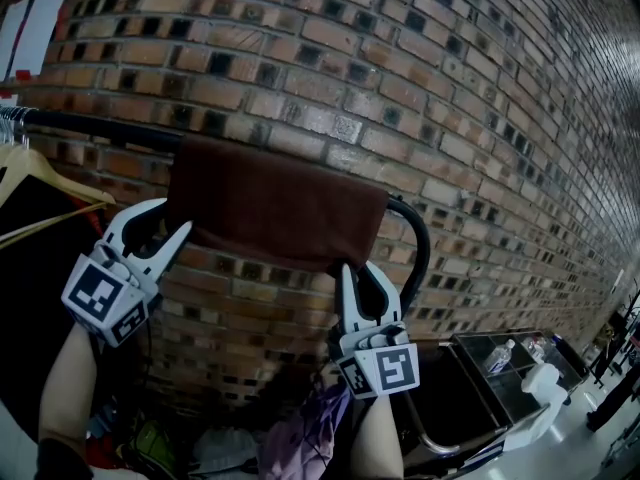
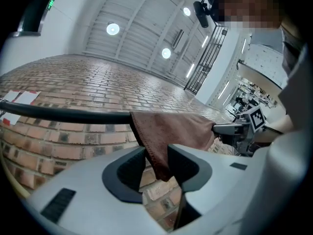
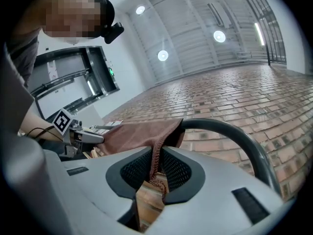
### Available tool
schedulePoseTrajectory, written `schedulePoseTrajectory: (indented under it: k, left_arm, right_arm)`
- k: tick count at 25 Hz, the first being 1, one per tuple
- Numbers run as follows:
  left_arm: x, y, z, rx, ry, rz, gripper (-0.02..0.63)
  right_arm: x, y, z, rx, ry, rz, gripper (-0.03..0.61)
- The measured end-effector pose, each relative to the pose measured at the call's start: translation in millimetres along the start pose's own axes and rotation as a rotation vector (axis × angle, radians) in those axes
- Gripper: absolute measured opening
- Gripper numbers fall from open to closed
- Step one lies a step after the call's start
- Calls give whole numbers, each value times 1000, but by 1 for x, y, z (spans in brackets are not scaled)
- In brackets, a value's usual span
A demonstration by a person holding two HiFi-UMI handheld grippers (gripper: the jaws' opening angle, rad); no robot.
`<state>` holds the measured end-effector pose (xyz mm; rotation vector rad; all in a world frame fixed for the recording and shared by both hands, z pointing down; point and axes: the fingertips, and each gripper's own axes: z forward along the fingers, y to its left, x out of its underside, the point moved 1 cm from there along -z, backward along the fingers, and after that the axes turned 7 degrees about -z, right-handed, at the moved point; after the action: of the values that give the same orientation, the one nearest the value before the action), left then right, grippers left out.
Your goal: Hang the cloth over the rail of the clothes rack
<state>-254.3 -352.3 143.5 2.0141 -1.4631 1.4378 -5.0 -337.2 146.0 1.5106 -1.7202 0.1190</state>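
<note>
Brick wall (image 1: 400,68), cloth (image 1: 275,208) over rail (image 1: 100,126), bottle (image 1: 500,356) in cart (image 1: 478,380)

No text or number can be read. The white sheets (image 1: 35,23) on the brick wall (image 1: 400,88), far left, are too blurred; the marker cubes (image 1: 104,300) bear only coded squares.

Head view facing brick wall (image 1: 400,68), gripper views close below looking up, all sharing cloth (image 1: 275,208), rail (image 1: 100,128)
</note>
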Motion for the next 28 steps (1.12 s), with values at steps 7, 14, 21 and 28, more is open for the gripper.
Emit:
schedulePoseTrajectory:
  k: [7,14,21,28]
  left_arm:
    - [-4,13,-4,-36,-3,-10,277]
    - [27,6,-28,-70,47,-24,296]
    - [71,-35,-63,-73,74,-96,296]
    - [101,-75,-94,-136,70,-141,154]
  right_arm:
    - [2,-4,-3,5,20,-5,170]
    - [26,1,-34,31,60,63,173]
    - [35,45,-66,46,54,96,173]
    - [46,82,-91,43,69,182,127]
